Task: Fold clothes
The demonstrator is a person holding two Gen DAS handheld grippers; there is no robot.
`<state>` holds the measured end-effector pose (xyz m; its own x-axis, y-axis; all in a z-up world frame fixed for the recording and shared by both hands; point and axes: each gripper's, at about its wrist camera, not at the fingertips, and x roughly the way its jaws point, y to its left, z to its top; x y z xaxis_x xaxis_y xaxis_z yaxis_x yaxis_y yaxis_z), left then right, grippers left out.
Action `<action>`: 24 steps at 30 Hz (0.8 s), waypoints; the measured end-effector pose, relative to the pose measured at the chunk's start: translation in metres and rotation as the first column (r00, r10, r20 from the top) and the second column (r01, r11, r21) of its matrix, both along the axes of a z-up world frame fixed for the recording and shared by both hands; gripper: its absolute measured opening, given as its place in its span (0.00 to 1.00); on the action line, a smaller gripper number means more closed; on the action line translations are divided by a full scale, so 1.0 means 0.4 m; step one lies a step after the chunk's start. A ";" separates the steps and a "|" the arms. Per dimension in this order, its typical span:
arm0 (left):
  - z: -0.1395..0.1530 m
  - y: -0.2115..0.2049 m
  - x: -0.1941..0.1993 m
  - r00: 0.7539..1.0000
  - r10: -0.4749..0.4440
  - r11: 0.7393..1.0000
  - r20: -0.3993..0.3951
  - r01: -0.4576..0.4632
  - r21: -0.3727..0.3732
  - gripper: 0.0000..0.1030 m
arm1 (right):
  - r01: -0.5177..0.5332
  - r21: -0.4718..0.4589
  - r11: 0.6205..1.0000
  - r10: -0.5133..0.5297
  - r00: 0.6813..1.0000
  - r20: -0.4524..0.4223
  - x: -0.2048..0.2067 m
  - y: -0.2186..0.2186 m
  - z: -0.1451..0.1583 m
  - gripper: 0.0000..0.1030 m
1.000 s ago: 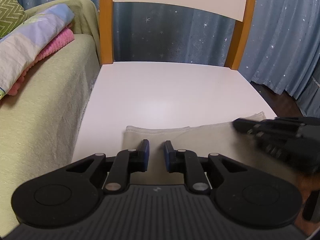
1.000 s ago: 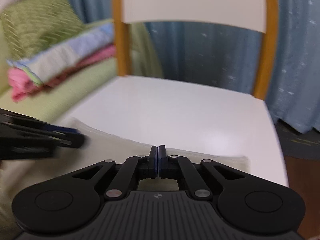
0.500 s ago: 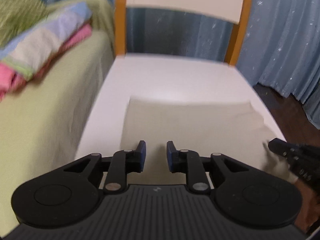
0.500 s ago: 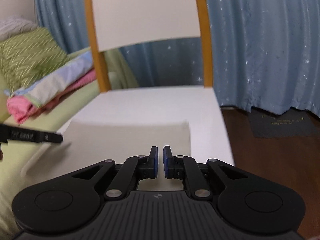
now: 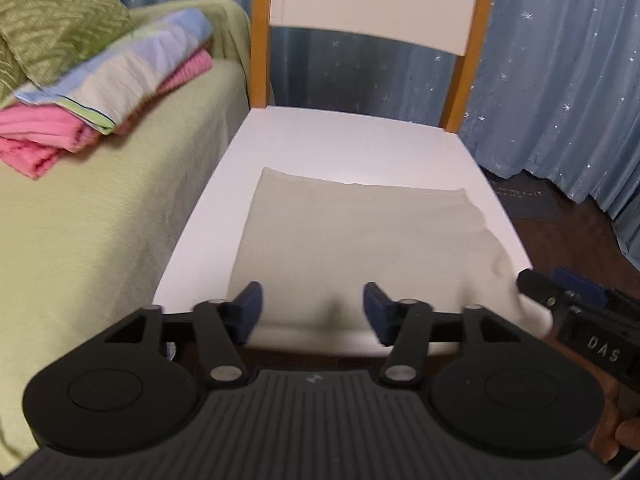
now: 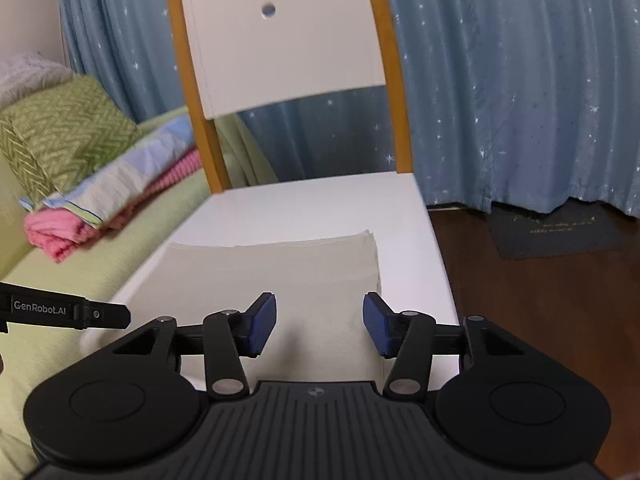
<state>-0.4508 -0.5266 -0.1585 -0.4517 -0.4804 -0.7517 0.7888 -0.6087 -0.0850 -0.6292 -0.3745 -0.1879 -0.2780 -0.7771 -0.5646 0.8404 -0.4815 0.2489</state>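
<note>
Beige folded cloth (image 5: 352,248) lies flat on white chair seat (image 5: 340,140); left gripper (image 5: 312,312) and right gripper (image 6: 319,324) both spread wide, empty, at its near edge. Judged next: pinch near corners evenly, lift together, keep edges aligned, avoid dragging

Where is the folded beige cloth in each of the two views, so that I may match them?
Left wrist view: the folded beige cloth lies centre frame on the white chair seat, beyond the open left claw.
Right wrist view: the cloth lies centre-left, beyond the open right claw.
Shared landmark: the chair's white backrest.
</note>
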 end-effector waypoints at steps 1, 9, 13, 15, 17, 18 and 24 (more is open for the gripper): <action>0.012 0.025 0.009 1.000 0.002 1.000 0.000 -0.002 -0.004 0.63 | 0.004 0.000 1.000 -0.004 1.000 0.007 0.009 0.014 0.007 0.60; 0.101 0.205 0.097 0.999 0.024 0.999 -0.039 -0.025 -0.031 0.92 | -0.019 0.027 0.999 0.020 1.000 -0.021 0.104 0.141 0.082 0.83; 0.137 0.278 0.137 0.998 0.046 0.995 -0.037 -0.049 -0.086 0.99 | -0.014 0.037 0.999 0.016 0.999 -0.047 0.144 0.184 0.124 0.98; 0.149 0.306 0.153 0.998 0.052 0.993 -0.024 -0.055 -0.108 0.99 | -0.004 0.059 0.998 0.008 0.997 -0.071 0.162 0.199 0.138 0.98; 0.156 0.331 0.164 0.998 0.055 0.990 -0.008 -0.056 -0.132 0.99 | 0.008 0.080 0.997 0.000 0.995 -0.103 0.180 0.212 0.150 1.00; 0.159 0.343 0.169 0.998 0.056 0.988 -0.001 -0.056 -0.144 0.99 | 0.017 0.091 0.996 -0.005 0.992 -0.123 0.189 0.219 0.154 1.00; 0.166 0.413 0.193 0.997 0.072 0.977 0.029 -0.065 -0.205 0.99 | 0.043 0.092 0.995 -0.024 0.981 -0.194 0.231 0.264 0.164 1.00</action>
